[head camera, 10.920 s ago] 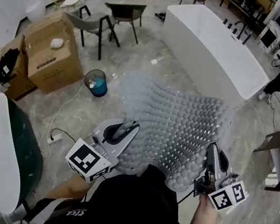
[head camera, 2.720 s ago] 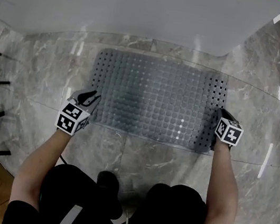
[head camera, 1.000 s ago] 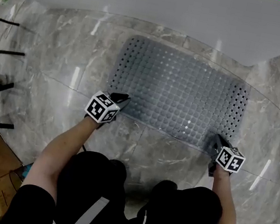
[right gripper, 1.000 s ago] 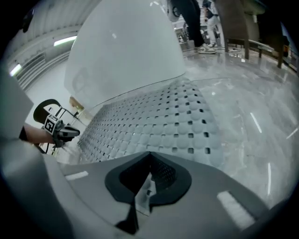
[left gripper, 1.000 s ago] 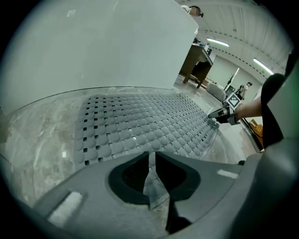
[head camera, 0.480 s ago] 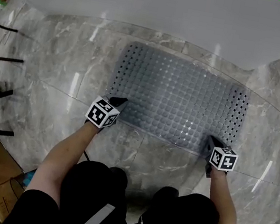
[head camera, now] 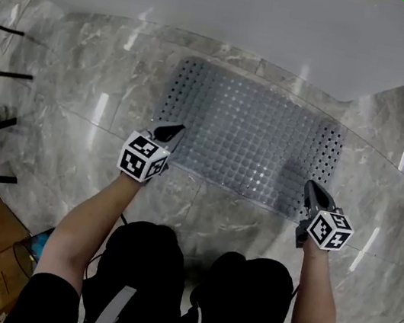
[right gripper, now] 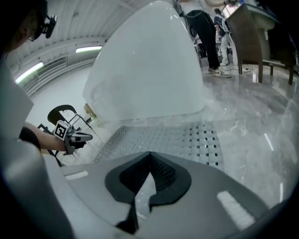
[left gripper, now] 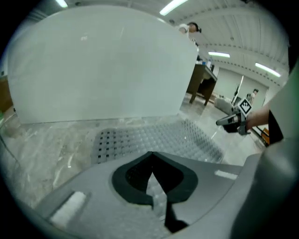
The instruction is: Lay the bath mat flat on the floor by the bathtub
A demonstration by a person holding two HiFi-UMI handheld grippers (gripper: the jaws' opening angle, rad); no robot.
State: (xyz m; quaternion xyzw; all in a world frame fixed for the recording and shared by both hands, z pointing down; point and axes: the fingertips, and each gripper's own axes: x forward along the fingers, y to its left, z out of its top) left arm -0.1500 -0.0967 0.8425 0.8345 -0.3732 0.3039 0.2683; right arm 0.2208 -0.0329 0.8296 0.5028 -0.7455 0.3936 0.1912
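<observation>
- Head view showed the bath mat (head camera: 249, 138) spread on the marble floor (head camera: 82, 97). Its far long edge ran near the white bathtub (head camera: 229, 7), with a thin strip of floor between them.
- The mat looked flat from corner to corner, with no fold or lifted edge that I could see, though it sat slightly askew to the tub's side.
- The left gripper (head camera: 173, 130) lay low at the mat's near-left corner, and the right gripper (head camera: 311, 187) lay at its near-right corner. Both tips overlapped the near edge.
- Left gripper view had the jaws drawn together at the tips, with only a narrow wedge behind them. A pale, bumpy sliver filled that wedge, and I took it for the mat's corner, pinched.
- Right gripper view showed the same: tips meeting and a thin grey sliver caught between the pads, seemingly the other near corner.
- By my judgement the step in hand was the last one, since the mat was already down by the tub and only the release remained.
- The next move would call for parting both jaws just enough to free the corners. The grippers should then draw back low and straight toward the person, so that the near edge is not dragged or curled.
- One risk was a corner sticking to a pad and lifting as the gripper came away.
</observation>
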